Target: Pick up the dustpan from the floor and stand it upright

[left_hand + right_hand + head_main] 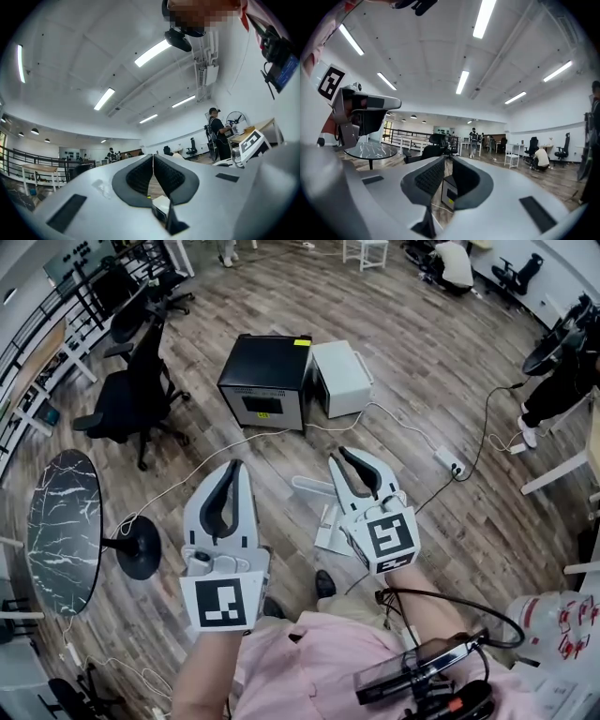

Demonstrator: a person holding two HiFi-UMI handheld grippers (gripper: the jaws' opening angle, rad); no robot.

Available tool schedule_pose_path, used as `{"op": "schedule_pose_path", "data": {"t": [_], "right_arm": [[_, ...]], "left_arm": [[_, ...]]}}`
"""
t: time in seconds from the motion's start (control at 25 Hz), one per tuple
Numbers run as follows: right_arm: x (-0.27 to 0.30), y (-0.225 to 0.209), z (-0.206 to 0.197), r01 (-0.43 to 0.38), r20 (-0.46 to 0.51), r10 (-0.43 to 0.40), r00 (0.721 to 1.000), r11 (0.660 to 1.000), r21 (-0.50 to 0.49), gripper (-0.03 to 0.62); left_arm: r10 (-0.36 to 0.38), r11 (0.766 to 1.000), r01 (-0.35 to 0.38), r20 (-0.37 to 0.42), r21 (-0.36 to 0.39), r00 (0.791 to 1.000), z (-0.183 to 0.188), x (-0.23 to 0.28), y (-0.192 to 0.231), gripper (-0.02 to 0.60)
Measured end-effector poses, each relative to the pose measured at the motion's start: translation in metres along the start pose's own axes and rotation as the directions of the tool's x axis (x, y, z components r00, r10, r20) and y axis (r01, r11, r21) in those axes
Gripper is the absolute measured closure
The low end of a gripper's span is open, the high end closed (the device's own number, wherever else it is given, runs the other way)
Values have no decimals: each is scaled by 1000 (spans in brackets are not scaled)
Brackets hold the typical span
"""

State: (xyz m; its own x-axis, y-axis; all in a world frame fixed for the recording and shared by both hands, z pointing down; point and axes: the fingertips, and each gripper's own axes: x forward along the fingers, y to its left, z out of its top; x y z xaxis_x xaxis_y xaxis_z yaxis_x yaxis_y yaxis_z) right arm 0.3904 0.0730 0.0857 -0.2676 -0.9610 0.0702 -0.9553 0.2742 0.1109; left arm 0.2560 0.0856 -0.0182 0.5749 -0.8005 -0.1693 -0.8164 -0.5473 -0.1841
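The left gripper [234, 467] is held above the wooden plank floor [422, 362], its 2 jaws pressed together at the tips with nothing between them. The right gripper [343, 458] hovers just beside it, jaws only a narrow slit apart and empty. The white plastic dustpan [327, 527] lies flat on the floor between and below the 2 grippers, partly hidden by the right one. Beyond it stand a black cube-shaped cabinet [267, 381] and a white box [339, 379], touching side by side. A round black marble-topped table [64, 517] stands at the left.
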Motion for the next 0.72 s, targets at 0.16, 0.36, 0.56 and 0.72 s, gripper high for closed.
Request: {"op": "schedule_pose_path", "data": {"t": [0.16,0.36,0.56,0.72], "right_arm": [[2,9,28,9,61,-8,998,1000,-26,592],[-1,6,39,33,90,-30,996,999,-30,594],[-5,-1,38,55,78,-52,996,998,-32,594],[-6,-4,42,60,93,-55,994,997,-45,594]], "left_arm": [[-1,1000,1,22,-3,1000,16,6,-1,566],[-9,1000,8,40,17,999,23,3,-2,566],[-17,1000,17,32,5,999,19,3,-7,567],[-22,1000,22,33,1,999,20,4,-11,566]]}}
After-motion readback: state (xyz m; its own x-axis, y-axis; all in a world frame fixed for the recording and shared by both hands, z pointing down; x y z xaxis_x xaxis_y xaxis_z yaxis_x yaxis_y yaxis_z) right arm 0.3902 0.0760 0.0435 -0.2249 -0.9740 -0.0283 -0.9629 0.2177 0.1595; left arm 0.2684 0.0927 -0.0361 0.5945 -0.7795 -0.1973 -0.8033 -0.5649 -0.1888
